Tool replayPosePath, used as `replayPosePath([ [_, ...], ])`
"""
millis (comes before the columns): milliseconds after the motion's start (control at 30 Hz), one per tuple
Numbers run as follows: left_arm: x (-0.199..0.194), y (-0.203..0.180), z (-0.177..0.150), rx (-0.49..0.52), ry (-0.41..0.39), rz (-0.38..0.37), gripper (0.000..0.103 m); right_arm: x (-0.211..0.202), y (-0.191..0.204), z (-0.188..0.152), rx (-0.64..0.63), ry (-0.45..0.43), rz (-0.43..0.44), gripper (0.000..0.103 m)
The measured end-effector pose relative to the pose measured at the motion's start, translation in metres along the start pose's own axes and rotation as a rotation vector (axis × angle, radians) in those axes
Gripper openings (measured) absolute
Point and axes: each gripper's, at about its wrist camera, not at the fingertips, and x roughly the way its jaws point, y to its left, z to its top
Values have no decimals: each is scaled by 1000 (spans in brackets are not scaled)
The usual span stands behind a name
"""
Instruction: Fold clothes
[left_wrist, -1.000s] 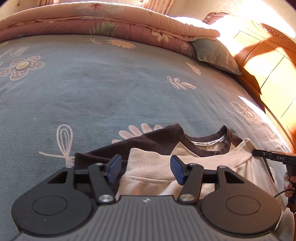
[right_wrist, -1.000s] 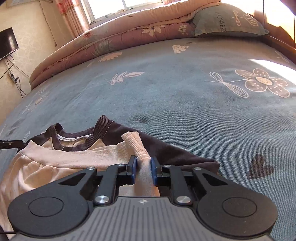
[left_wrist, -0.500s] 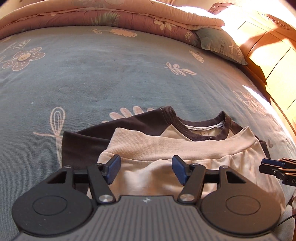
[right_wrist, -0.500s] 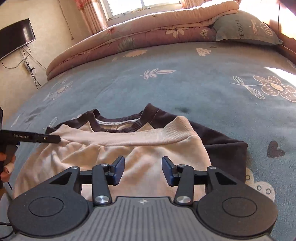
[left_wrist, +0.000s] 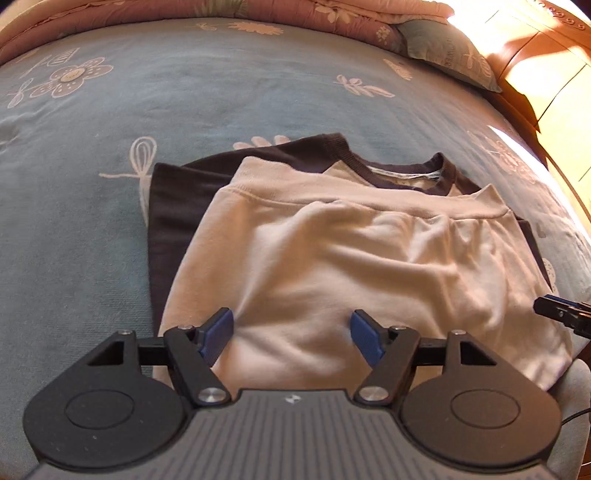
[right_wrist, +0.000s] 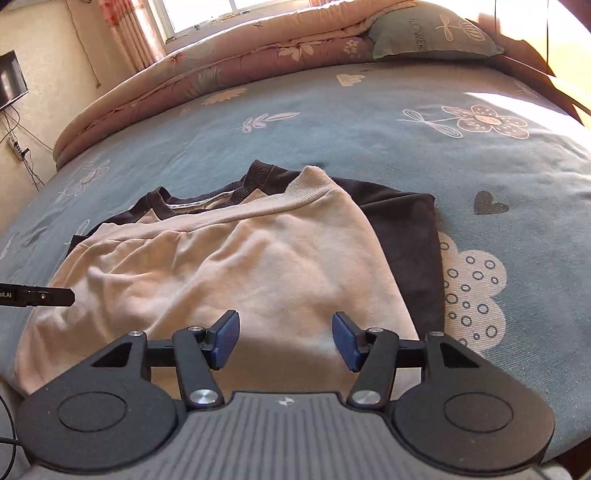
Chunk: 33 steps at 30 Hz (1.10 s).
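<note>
A cream sweatshirt (left_wrist: 332, 258) with dark brown sleeves lay folded on the blue flowered bed (left_wrist: 110, 184), close to its near edge, hem band doubled up toward the dark collar (right_wrist: 207, 195). The left gripper (left_wrist: 291, 334) hung just above the cream cloth, jaws spread wide and holding nothing. The right gripper (right_wrist: 283, 338) was likewise wide apart and empty over the garment's near part. A folded quilt (right_wrist: 221, 70) and pillow (right_wrist: 424, 37) sat along the bed's far edge.

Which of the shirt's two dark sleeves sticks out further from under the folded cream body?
In the left wrist view, the left sleeve: a broad dark panel shows beside the cream body. Of the right sleeve, only a thin dark sliver shows along the opposite edge.
</note>
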Motion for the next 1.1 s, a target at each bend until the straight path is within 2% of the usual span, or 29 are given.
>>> replayPosePath([
  [100,-21,2,-4,-1,-20,-24,70,-12,-10,-5,39,-5,-48,62],
  [200,-38,-10,-9,50,-34,-55,72,-25,-4,-8,36,-20,-2,71],
  [333,-37,-26,-20,80,-15,-107,72,-24,17,-11,2,-19,38,71],
  [533,-27,-32,-48,100,60,-81,72,-16,34,-23,-27,45,9,72],
  [667,-25,-28,-64,102,94,-64,72,-17,34,-30,-25,53,0,75],
  [867,-42,-25,-63,102,60,-43,72,-21,33,-33,-20,48,1,75],
  [967,-47,-30,-60,109,43,-57,76,-23,33,-33,-18,40,11,75],
  [1100,-42,-30,-64,104,59,-55,76,-27,35,-33,-22,28,25,76],
])
